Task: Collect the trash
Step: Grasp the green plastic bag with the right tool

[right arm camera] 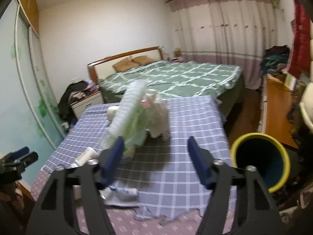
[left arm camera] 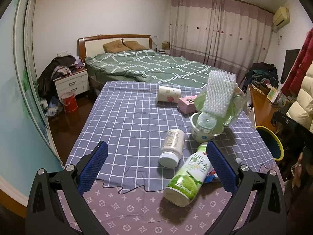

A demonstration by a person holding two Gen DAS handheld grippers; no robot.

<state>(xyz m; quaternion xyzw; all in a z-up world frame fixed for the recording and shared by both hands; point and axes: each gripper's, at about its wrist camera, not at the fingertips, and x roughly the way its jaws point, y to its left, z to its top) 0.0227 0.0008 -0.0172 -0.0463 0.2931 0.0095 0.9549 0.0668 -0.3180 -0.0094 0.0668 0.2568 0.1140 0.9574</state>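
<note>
Two hand-held grippers are in view. The left gripper (left arm camera: 157,168) hovers low over the near end of the table (left arm camera: 125,117) with its jaws spread wide and nothing between the pads. The right gripper (right arm camera: 156,160) has its jaws about half apart; its view is blurred, and no item lies between the pads.

Trash on the checked tablecloth, counted in the left view:
- One green-labelled drink bottle (left arm camera: 187,178), lying on its side between the left gripper's fingers but not touched by them.
- One white pill bottle (left arm camera: 172,147), lying on its side just beyond it.
- One paper cup (left arm camera: 169,94) on its side at the far end.
- One pink box (left arm camera: 187,102) beside the cup.
- One white tub (left arm camera: 205,130) with a clear lid.
- One bundle of bubble wrap and green plastic (left arm camera: 220,96), rising above the tub and hiding part of the pink box.
- One flattened wrapper (right arm camera: 121,192) near the front edge.

One bin (right arm camera: 262,158) with a yellow rim stands off the table's right side, its mouth tilted toward the right gripper. One thin black cable (left arm camera: 125,189) crosses the near cloth. One bed (left arm camera: 152,66) stands behind the table.
</note>
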